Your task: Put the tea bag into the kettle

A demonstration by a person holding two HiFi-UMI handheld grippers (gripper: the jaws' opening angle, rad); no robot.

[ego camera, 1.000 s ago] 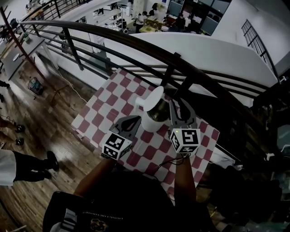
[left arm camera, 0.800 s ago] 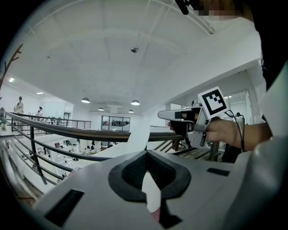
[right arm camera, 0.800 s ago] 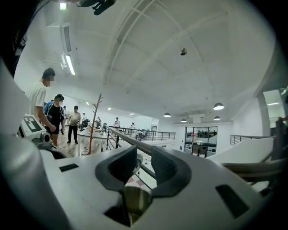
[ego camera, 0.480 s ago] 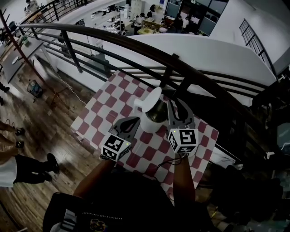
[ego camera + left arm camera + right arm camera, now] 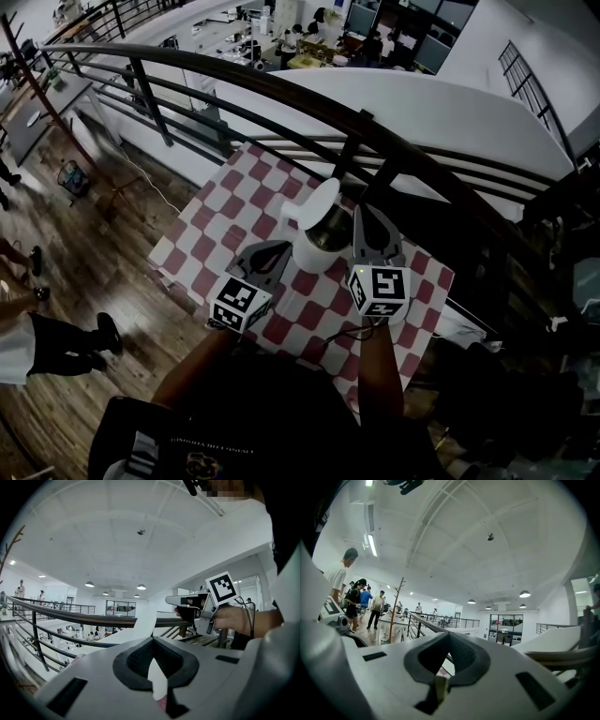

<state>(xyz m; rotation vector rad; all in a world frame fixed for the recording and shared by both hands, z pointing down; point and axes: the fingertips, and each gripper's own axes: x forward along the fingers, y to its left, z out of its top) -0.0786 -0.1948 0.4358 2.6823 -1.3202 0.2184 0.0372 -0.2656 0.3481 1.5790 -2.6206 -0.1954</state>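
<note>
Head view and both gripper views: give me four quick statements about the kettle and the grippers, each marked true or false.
1. The kettle has its lid open. True.
2. The kettle lies on its side. False: it stands upright on the checked tablecloth.
3. In the head view, the kettle stands between the left gripper and the right gripper. True.
4. The left gripper's jaws are wide apart. False: the left gripper view shows them meeting at the tips.

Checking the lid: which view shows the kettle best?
The head view: the kettle stands on the checked cloth, lid raised, between the left hand-held gripper and the right hand-held gripper. Both gripper views aim upward and show no kettle clearly.
</note>
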